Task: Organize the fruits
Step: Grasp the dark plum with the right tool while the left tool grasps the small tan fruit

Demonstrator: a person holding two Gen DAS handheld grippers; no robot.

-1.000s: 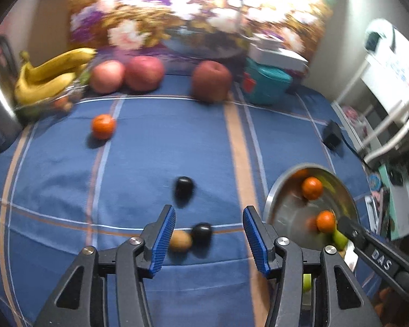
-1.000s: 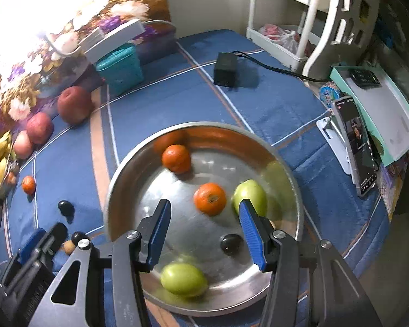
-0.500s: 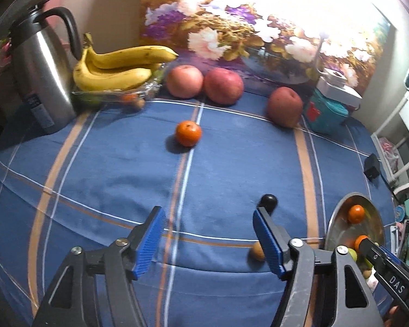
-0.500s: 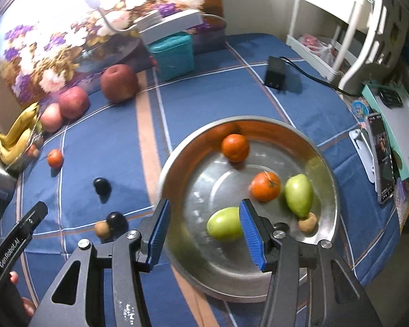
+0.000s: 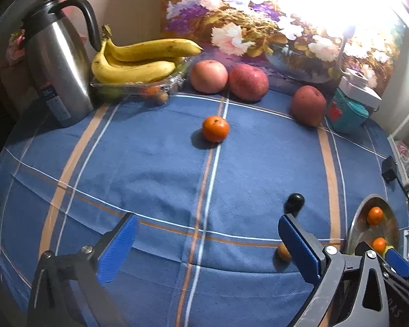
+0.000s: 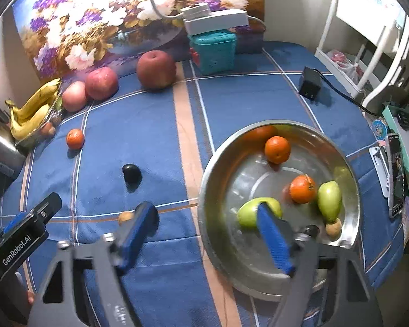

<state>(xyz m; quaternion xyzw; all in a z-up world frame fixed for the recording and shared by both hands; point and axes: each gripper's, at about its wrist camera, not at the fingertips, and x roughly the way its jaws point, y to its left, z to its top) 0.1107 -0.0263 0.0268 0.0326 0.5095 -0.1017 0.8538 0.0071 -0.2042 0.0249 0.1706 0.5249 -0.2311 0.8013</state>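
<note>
A steel bowl (image 6: 349,169) on the blue cloth holds two oranges (image 6: 277,149), two green fruits (image 6: 329,201) and a small brown fruit (image 6: 333,228). On the cloth lie a loose orange (image 5: 215,129), a dark plum (image 5: 294,202) and a small brown fruit (image 5: 282,252). A second dark fruit is hidden behind my right finger. My left gripper (image 5: 204,248) is open and empty, above the cloth near the front. My right gripper (image 6: 204,234) is open and empty over the bowl's left rim. The bowl also shows in the left wrist view (image 5: 355,223).
Three red apples (image 5: 248,81) and bananas in a clear tray (image 5: 139,60) stand along the back. A steel kettle (image 5: 57,68) is at back left, a teal box (image 5: 349,111) at back right. A black adapter (image 6: 309,84) and a phone (image 6: 395,179) lie right.
My left gripper has swung left and back from the small fruits and opened wider. My right gripper has shifted left from over the bowl's middle to its left rim.
</note>
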